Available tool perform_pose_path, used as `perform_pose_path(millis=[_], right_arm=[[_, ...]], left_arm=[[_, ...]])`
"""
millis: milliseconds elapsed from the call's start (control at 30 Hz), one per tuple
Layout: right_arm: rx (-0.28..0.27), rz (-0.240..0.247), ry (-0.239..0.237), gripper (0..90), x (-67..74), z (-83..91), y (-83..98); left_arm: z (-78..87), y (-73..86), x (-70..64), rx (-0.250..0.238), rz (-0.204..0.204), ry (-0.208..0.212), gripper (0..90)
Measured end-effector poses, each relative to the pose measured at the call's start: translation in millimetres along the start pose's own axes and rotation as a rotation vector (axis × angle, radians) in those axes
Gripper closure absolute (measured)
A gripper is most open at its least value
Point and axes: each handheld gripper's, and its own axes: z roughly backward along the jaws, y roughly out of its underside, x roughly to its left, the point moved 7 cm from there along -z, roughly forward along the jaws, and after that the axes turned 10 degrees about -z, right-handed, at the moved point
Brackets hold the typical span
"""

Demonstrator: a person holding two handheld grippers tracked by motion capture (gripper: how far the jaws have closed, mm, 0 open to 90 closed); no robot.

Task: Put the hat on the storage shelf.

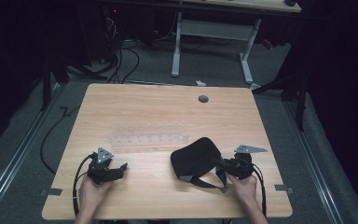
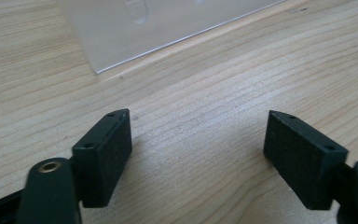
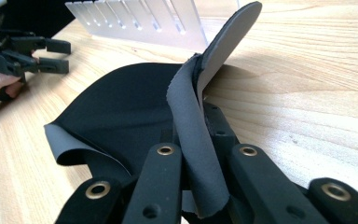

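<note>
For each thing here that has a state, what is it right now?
left gripper: open, holding nothing, above bare table.
right gripper: shut on the black fabric piece's edge.
black fabric piece: partly lifted and folded at the gripped edge, the rest on the table.
clear slotted rack: lying flat, untouched.

A black eye mask (image 1: pixel 197 156) with a grey inner face lies on the near right part of the wooden table (image 1: pixel 144 105), just right of the table's middle. Its body rests mostly flat, one edge curled up to show grey. Its grey strap (image 3: pixel 200 140) stands on edge, pinched between the jaws of the right gripper (image 1: pixel 222 169) at the mask's right side.
</note>
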Motion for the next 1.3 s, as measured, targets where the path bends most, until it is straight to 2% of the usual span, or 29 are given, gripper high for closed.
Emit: perform_pose_path(millis=[400,833,1033,1233,1300], right_arm=[[-0.027,0.013,0.0,86.2,7.2,14.3,-1.2],[-0.044,0.011,-0.015,86.3,17.8,26.2,-1.3],[-0.064,0.031,-0.03,86.2,28.3,30.9,-6.8],[-0.063,0.041,-0.053,86.2,37.7,30.0,-9.5],[-0.06,0.038,-0.058,86.2,39.8,28.9,-8.8]], left_arm=[[-0.4,1.1,0.5,0.006,-0.009,-0.008,19.1],[2.5,2.3,-1.5,0.015,-0.021,0.02,20.4],[8.1,-2.0,-10.0,-0.006,-0.005,0.068,20.7],[16.6,-3.9,-22.1,-0.007,-0.019,0.118,20.6],[22.5,-4.9,-30.8,-0.01,-0.032,0.152,20.6]])
